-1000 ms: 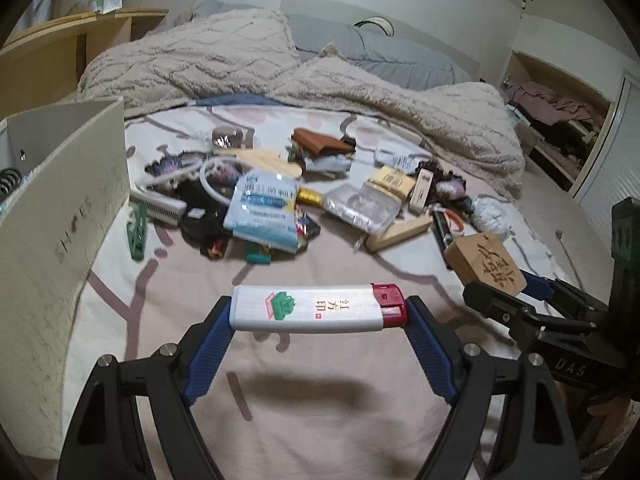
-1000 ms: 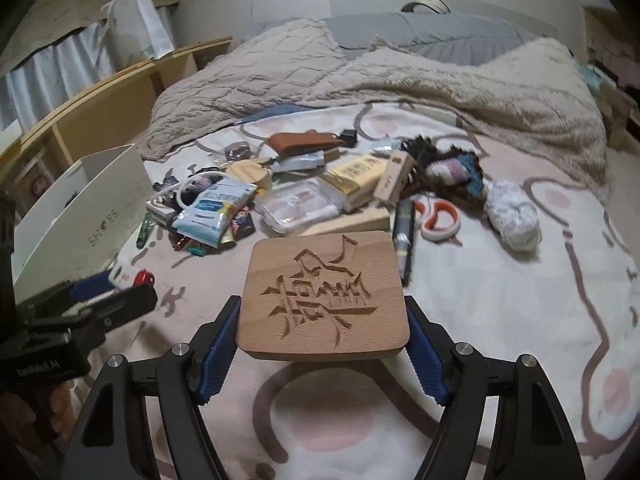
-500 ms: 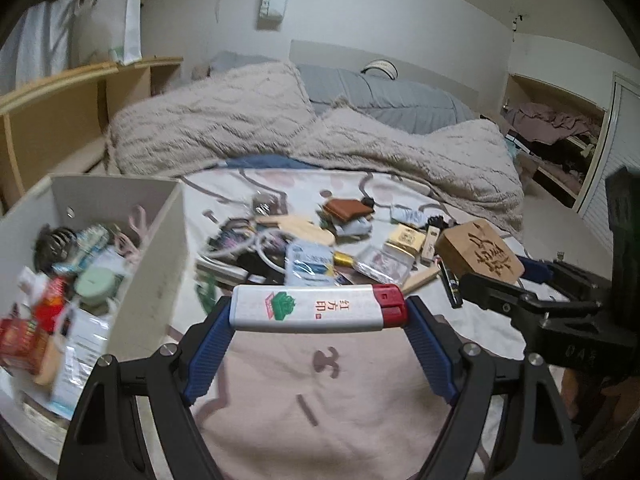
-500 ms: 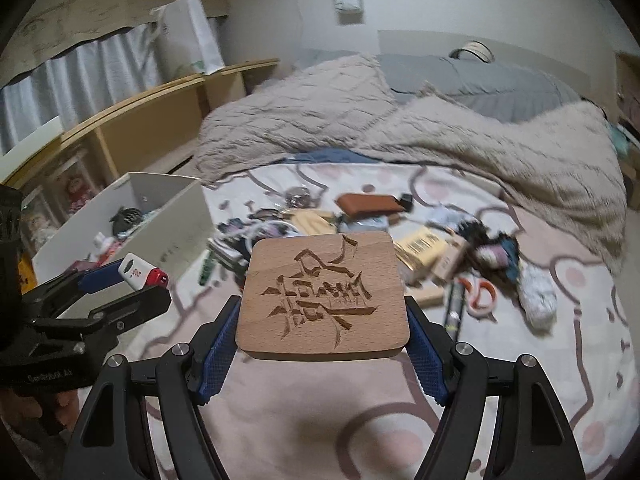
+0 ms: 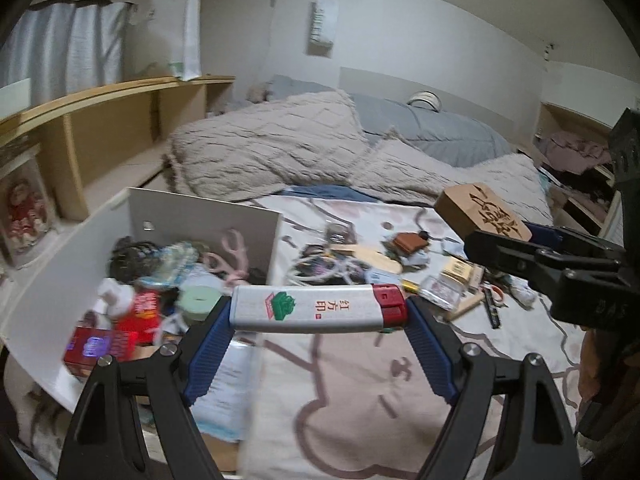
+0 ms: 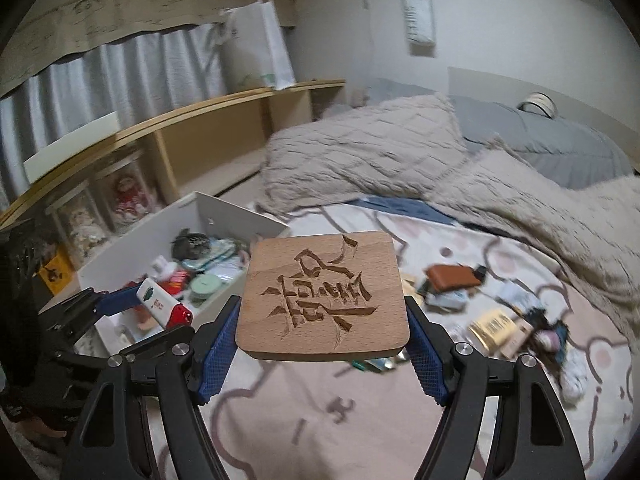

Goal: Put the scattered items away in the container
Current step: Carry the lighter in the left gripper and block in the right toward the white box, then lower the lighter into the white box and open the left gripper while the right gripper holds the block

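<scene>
While you are carrying the lighter (image 5: 320, 307) pinched in the left gripper (image 5: 319, 322) and the wooden block (image 6: 323, 300) pinched in the right gripper (image 6: 322, 344), be centring each over the box (image 5: 200, 216) at ten o'clock before releasing.

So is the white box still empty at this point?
No, the white box is partly filled: a green round tin, red packets, a pink antler-shaped piece and other clutter already lie inside.

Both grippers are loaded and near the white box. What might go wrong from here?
1. The white lighter with a red cap is pinched only end to end by the left gripper; it may pivot out.
2. The white box already looks crowded, so the carved wooden block could end up perched atop.
3. The grippers are close and might collide.
</scene>
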